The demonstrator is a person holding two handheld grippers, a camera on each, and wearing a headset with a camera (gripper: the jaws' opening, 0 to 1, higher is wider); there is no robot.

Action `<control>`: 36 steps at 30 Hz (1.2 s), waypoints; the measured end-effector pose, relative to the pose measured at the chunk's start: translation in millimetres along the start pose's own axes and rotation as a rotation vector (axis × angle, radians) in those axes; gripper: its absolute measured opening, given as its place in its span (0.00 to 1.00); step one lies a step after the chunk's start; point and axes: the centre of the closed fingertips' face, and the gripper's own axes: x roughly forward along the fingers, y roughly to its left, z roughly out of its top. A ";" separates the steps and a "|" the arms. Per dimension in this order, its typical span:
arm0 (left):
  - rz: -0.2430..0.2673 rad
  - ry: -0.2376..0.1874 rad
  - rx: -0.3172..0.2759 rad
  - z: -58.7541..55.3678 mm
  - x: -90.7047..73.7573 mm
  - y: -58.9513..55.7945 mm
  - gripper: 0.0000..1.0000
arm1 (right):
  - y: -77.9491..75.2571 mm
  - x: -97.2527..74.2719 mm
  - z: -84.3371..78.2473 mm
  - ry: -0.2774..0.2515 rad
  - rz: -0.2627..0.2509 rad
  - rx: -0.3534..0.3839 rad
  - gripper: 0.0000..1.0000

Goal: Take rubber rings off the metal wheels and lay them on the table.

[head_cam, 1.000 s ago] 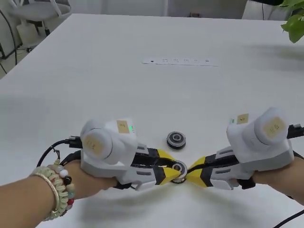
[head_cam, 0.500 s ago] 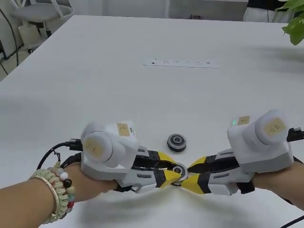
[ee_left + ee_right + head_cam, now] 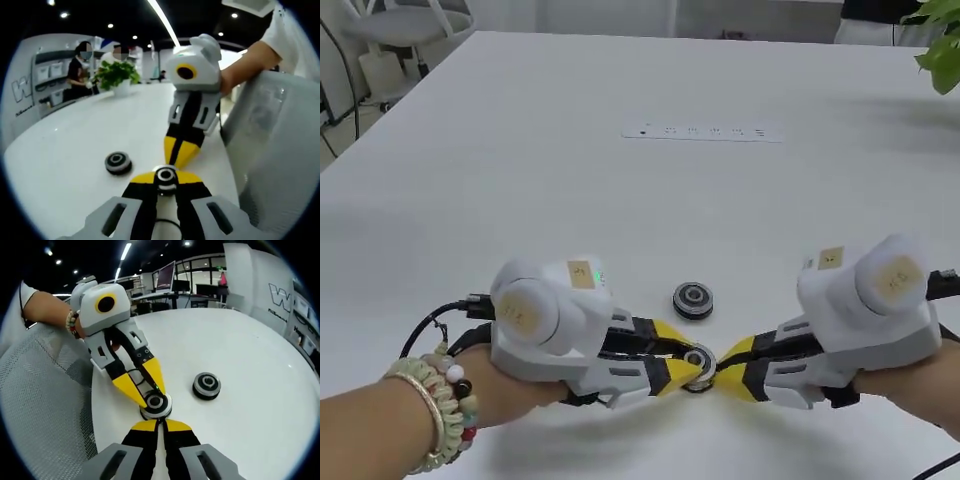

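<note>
Head view, left gripper clasping wheel, right gripper pinching its edge

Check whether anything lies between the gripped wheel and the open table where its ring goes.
Nothing visible does. The left gripper is shut on the wheel, with the right gripper closed at its near edge. The second wheel lies apart, farther out, and the table beside both is bare.
</note>
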 end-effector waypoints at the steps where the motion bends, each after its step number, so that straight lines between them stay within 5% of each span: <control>1: 0.000 0.000 0.001 0.0 0.2 0.1 0.14 | 0.2 0.1 -0.2 0.002 0.002 0.004 0.01; 6: 0.000 0.000 0.001 0.1 0.3 0.0 0.14 | -0.5 0.4 -0.6 0.011 -0.007 0.007 0.00; 19: -0.001 -0.001 0.002 0.3 0.1 0.0 0.14 | -3.6 -3.2 -0.3 0.011 0.005 0.243 0.00; 26: 0.000 -0.001 0.003 0.2 0.1 0.1 0.14 | -7.1 -9.2 10.6 -0.073 0.030 0.399 0.00; 36: 0.003 0.013 0.026 -0.4 0.3 0.3 0.14 | -1.5 -9.0 13.6 -0.075 0.043 0.455 0.00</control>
